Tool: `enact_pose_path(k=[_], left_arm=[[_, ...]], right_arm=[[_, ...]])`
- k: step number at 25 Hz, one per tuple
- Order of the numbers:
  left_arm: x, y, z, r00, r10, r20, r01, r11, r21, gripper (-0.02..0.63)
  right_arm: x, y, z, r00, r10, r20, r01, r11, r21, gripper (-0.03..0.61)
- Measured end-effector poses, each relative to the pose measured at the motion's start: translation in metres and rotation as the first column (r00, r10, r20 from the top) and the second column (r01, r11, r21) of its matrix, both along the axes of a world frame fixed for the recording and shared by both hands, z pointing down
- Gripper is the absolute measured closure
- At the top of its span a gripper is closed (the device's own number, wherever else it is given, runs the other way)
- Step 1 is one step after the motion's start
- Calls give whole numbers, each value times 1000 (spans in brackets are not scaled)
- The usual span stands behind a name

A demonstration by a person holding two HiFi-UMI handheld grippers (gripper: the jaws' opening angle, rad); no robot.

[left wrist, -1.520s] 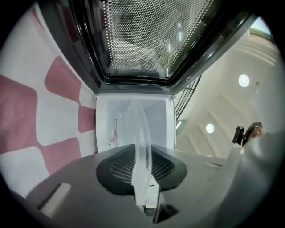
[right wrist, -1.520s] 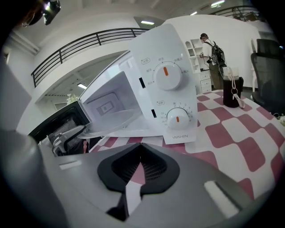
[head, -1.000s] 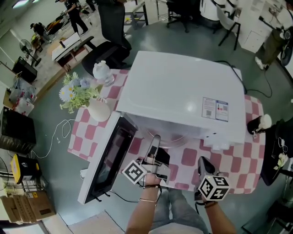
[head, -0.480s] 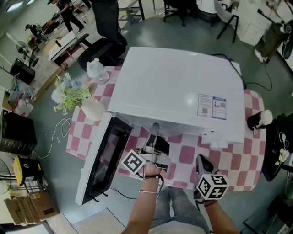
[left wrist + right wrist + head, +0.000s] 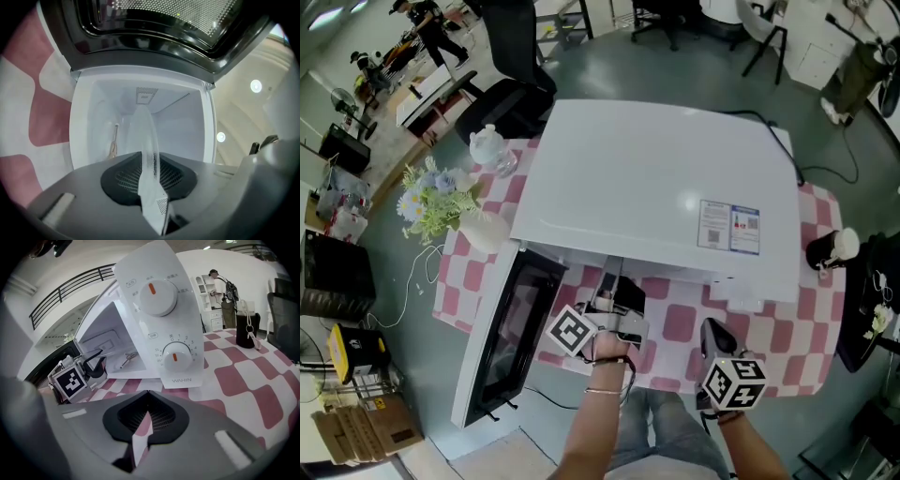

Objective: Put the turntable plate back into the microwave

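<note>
Left gripper (image 5: 150, 187): jaws pinch the rim of the clear glass turntable plate (image 5: 145, 136), seen edge-on between them.
Turntable plate: off the floor of the oven, reaching past the jaws into the white cavity; from the head view it is hidden under the oven's top.
White microwave oven (image 5: 656, 178): stands on the pink-and-white checked tablecloth (image 5: 787, 328), its black-windowed door (image 5: 502, 337) swung wide open to the left.
Right gripper (image 5: 714, 333): jaws pressed together, nothing between them, above the cloth in front of the white control panel with two orange-marked knobs (image 5: 161, 296).
Beside the oven: a white vase of flowers (image 5: 441, 202).
</note>
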State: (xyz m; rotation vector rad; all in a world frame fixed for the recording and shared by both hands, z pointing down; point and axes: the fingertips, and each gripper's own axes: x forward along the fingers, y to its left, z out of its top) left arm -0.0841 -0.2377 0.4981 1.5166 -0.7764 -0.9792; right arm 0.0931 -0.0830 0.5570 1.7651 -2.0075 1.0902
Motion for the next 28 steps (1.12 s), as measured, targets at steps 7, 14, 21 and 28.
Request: enact_pose_path(k=[7,14,21,28], left_arm=[[3,-9,4,1000,-6,9,6,1000,-5,540],[7,-17,7,1000,-4,6,4,1000,-9,538],[12,-23,9,1000,0,2,0,1000,-20,538],[14,-28,11,1000,0,11,0,1000,-21,538]], right_arm=[[4,-5,4,1000,-10,-2,10,1000,-10,569],[3,-9,7,1000,-19,3,19,1000,-18,569],[-1,-8,9,999,-26,22,27,999,-30,569],[-3,-7,9,999,-29,36,31,999,-36,569]])
